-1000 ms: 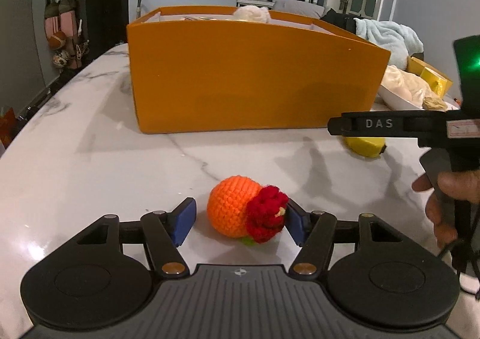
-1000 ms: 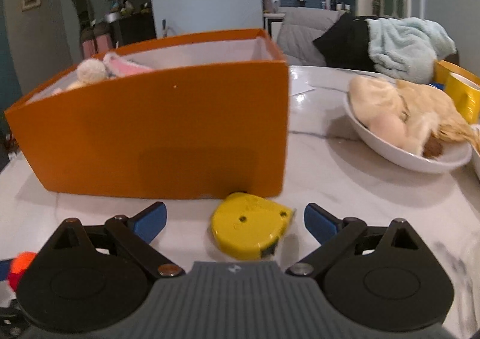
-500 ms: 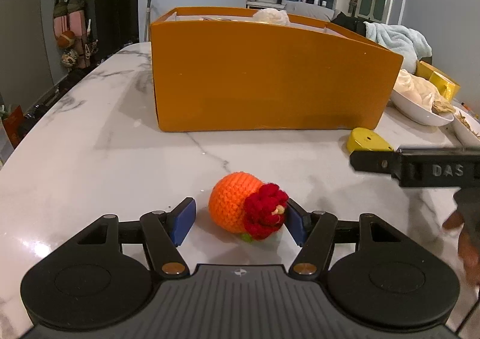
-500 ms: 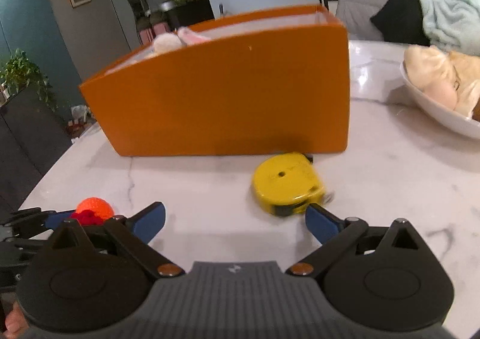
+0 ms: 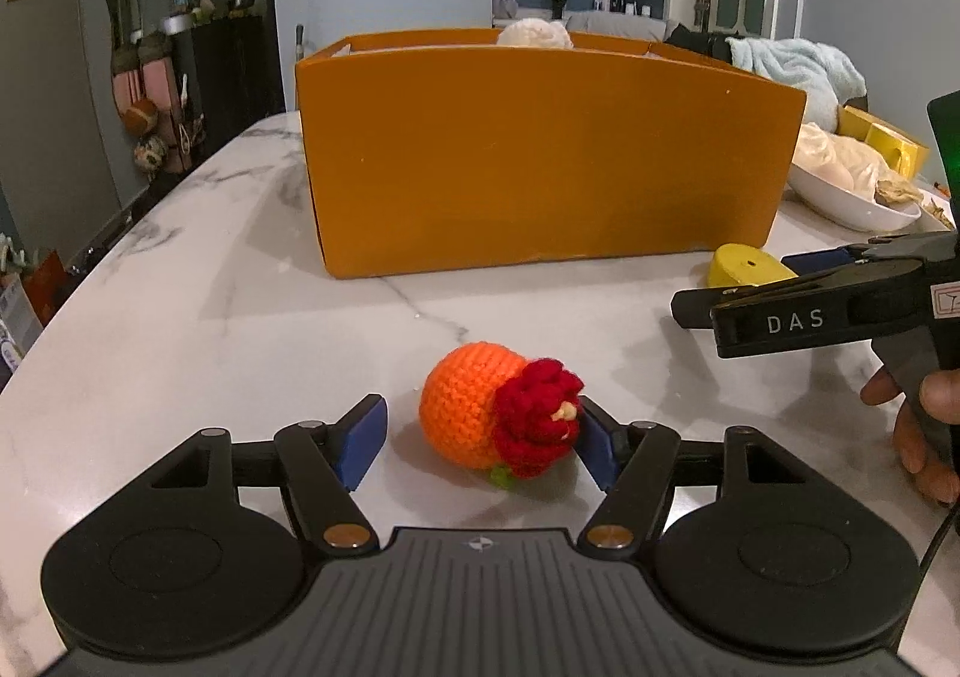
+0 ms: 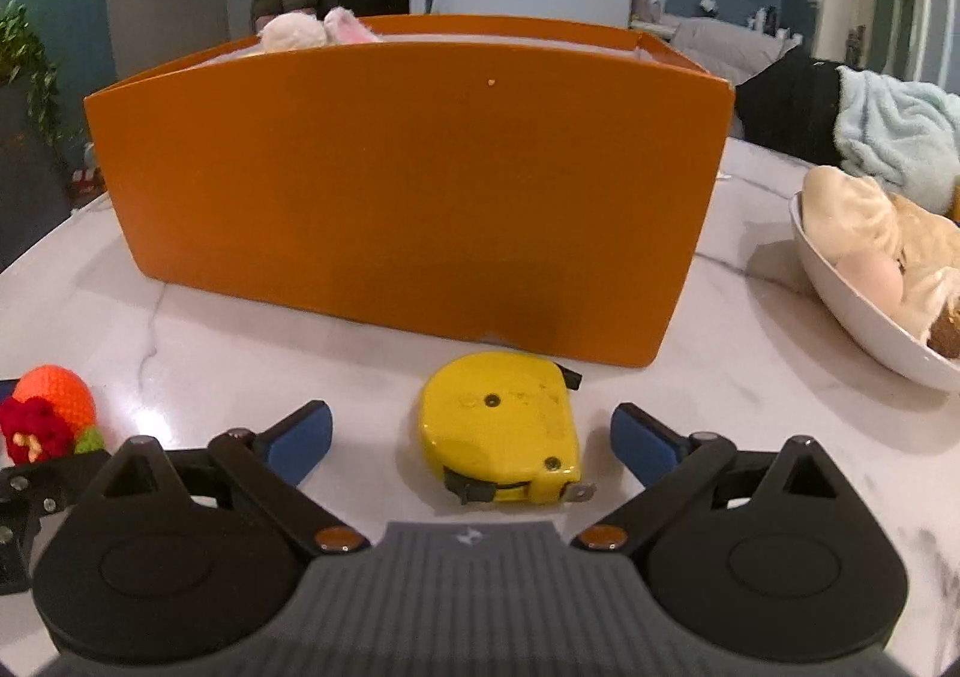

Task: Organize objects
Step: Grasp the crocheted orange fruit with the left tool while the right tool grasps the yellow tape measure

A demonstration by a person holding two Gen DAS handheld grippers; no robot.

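A: Report the left gripper [image 5: 480, 440].

B: Its fingers [image 5: 360, 440] stand wide. The crocheted toy [image 5: 489, 416], an orange ball with a red flower, lies on the marble worktop [image 5: 180, 329] between them. The flower side touches or nearly touches the right-hand finger; a clear gap separates the ball from the left-hand finger.

A: Report the right gripper [image 6: 471, 440].

B: Its fingers [image 6: 645, 440] also stand wide. The yellow tape measure [image 6: 501, 428] lies flat on the worktop between them, touching neither finger (the metal tape tip points toward the camera).

A: Location of the orange box [image 6: 408, 191]?

B: It stands on the worktop behind both items. The tape measure sits near its right front corner.

A: What does each view add?

B: The left wrist view shows the right gripper from the side, marked "DAS", with the person's right hand [image 5: 918, 425] on its handle; the tape measure is mostly hidden behind it. The right wrist view shows the toy at its left edge, a pink-and-cream plush [image 6: 315, 26] above the box rim, and a white bowl [image 6: 864, 317] holding a beige plush, well apart at right.
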